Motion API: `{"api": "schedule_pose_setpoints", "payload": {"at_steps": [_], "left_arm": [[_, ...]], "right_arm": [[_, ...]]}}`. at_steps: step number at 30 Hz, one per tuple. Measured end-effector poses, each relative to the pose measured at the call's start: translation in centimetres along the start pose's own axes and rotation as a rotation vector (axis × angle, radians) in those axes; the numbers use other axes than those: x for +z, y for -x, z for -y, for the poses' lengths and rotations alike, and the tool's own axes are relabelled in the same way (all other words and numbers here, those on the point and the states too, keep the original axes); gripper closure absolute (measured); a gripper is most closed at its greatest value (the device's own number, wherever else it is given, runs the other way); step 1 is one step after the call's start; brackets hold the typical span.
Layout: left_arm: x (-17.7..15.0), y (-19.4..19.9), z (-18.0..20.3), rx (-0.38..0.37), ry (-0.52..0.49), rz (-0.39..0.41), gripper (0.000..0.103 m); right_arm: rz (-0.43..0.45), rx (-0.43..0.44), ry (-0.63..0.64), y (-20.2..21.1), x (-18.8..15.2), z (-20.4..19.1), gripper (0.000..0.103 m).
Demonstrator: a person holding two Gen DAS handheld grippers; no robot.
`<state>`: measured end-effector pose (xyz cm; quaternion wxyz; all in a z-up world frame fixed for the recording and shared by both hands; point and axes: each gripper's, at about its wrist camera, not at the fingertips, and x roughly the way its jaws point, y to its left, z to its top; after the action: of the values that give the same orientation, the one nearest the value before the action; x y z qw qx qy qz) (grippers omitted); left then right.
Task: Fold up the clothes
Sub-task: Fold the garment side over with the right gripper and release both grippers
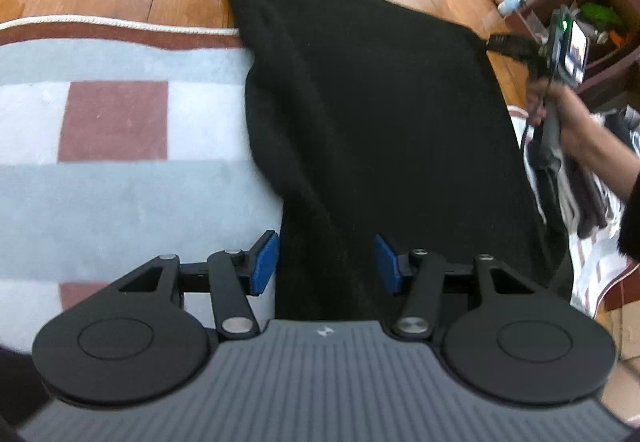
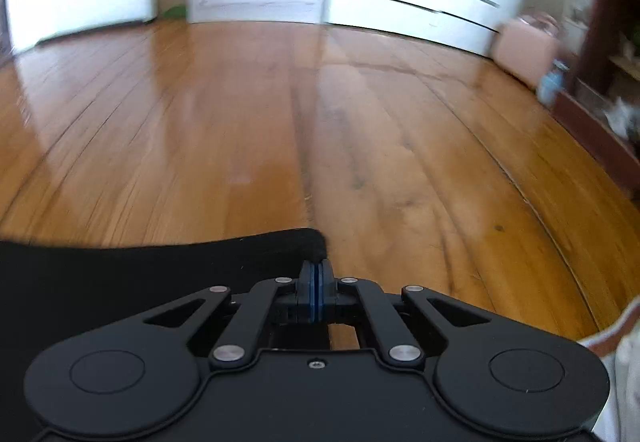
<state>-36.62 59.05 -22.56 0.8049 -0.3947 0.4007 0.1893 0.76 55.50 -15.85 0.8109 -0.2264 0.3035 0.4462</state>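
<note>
No words or numbers can be read; a small pale emblem on the left gripper (image 1: 326,262) body is perhaps a logo.

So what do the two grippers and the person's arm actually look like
Both grippers, left and right, share one design: matte black linkage bars with silver rivets, round black discs either side, and blue finger pads. The left body is ribbed grey with a small white logo. The right arm is bare below a dark sleeve.

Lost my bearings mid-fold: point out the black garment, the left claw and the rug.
black garment (image 1: 380,114): left wrist view, middle of the cloth.
left claw (image 1: 326,262): left wrist view, midway between fingertips.
rug (image 1: 120,182): left wrist view, pale blue band.
</note>
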Motion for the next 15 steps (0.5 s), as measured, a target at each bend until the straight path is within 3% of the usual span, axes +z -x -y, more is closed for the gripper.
{"api": "schedule_pose_setpoints", "payload": {"at_steps": [3, 5, 6, 7, 10, 14, 15], "left_arm": [[-1.4, 0.5, 0.7, 0.032, -0.043, -0.001, 0.051], [-2.0, 0.7, 1.5, 0.073, -0.081, 0.006, 0.054], [-2.2, 0.7, 1.9, 0.1, -0.1, 0.012, 0.078], [-2.4, 0.7, 2.1, 0.131, -0.105, 0.017, 0.094], [-2.8, 1.3, 2.6, 0.208, -0.084, 0.042, 0.094], [-4.3, 4.2, 0.6, 0.311, 0.055, 0.132, 0.088], [-4.7, 5.1, -0.3, 0.347, 0.097, 0.152, 0.076]], "right_arm": [[-0.015, -0.048, 0.034, 0.5, 0.0, -0.9, 0.101], [-0.001, -0.137, 0.082, 2.1, -0.5, -2.3, 0.087], [0.003, -0.152, 0.059, 3.1, -0.9, -2.4, 0.078], [0.004, -0.11, 0.005, 4.9, -0.8, -2.2, 0.069], [0.03, 0.157, -0.186, 9.7, -3.1, -1.7, 0.064], [-0.036, 0.456, -0.335, 16.5, -8.5, -1.8, 0.058], [-0.051, 0.521, -0.335, 17.9, -10.0, -2.3, 0.052]]}}
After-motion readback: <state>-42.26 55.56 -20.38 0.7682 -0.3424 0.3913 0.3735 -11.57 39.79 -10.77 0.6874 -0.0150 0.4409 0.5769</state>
